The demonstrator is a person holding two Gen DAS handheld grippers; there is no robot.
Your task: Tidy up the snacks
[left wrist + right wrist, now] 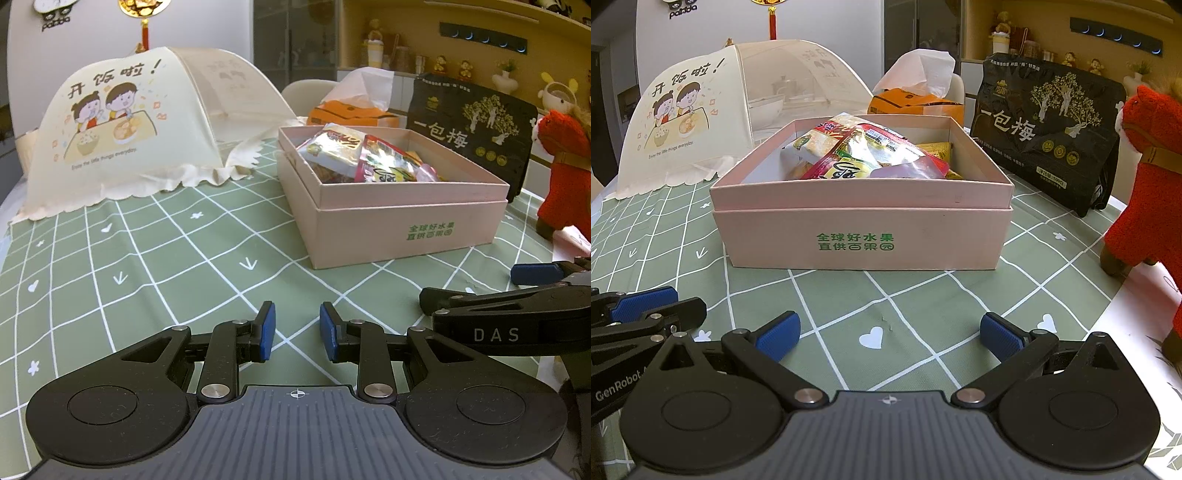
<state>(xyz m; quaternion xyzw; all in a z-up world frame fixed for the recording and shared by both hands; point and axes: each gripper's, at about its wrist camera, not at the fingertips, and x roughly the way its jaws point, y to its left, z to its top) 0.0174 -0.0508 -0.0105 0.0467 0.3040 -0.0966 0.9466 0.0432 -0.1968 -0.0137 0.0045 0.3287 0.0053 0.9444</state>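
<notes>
Snack packets lie heaped inside a pink cardboard box on the bench, past both grippers and touched by neither.

Nearest in the right wrist view, the right gripper hangs over the green checked tablecloth with its blue-padded fingers spread wide and nothing between them; a white heart printed on the cloth shows in the gap. Just beside it on the left sits the left gripper, whose arm carries the lettering "GenRobot".

In the left wrist view, the left gripper holds its fingers a narrow way apart, released, with only cloth between them. The right gripper reaches in from the right edge, marked "DAS".

Farther on stands the pink cardboard box, its front printed in green Chinese characters. The snack packets in it are red, white and yellow foil; their print is too small to read.

To the left, a cream mesh food cover shows two cartoon children, Chinese lettering and the line "Enjoy the little things everyday." Behind the box is an orange tissue box with a tissue sticking up. On the right leans a black bag with large white Chinese characters and gold trees, and beside it stands a red plush animal. On the far wall, "panda" can be read.
</notes>
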